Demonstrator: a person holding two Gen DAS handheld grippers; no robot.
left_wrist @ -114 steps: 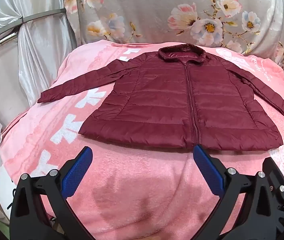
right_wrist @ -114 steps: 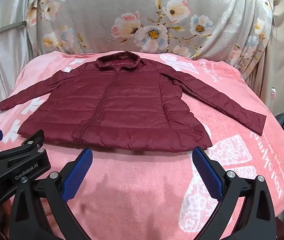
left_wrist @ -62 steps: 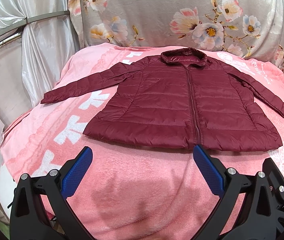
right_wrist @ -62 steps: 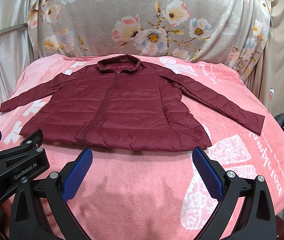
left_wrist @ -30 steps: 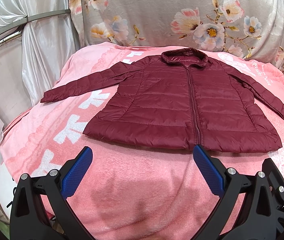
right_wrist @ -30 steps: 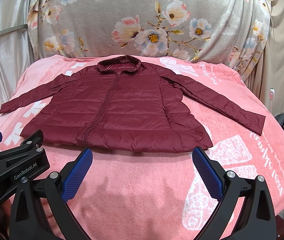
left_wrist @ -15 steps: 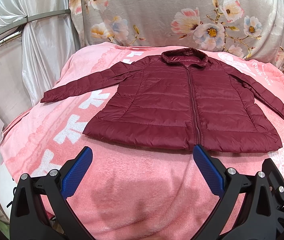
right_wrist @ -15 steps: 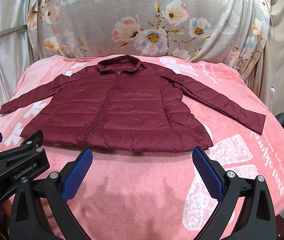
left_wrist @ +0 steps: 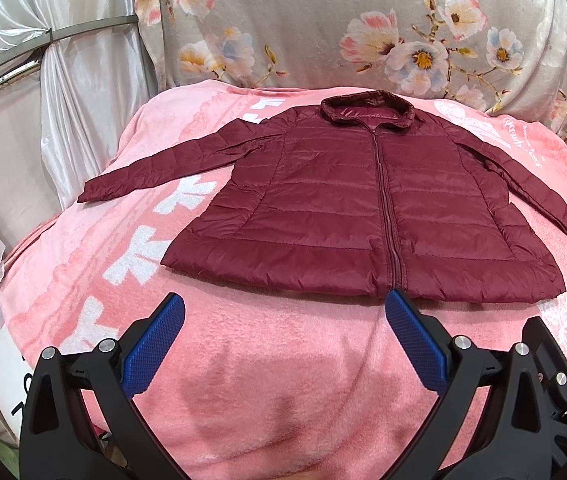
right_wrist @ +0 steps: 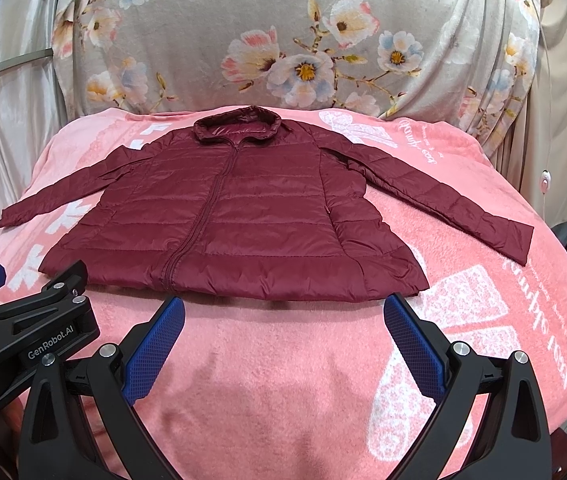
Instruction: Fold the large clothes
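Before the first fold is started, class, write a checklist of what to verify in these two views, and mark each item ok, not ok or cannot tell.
1. Jacket lies flat, front up, zipped: ok.
2. Both sleeves spread out to the sides, left sleeve and right sleeve: ok.
3. Left tool open and holding nothing: ok.
4. Right tool open and holding nothing: ok.
5. Both tools short of the hem, not touching the jacket: ok.
6. Nothing else lying on the blanket around the jacket: ok in what shows; the near edge is hidden behind the tools, so cannot tell there.
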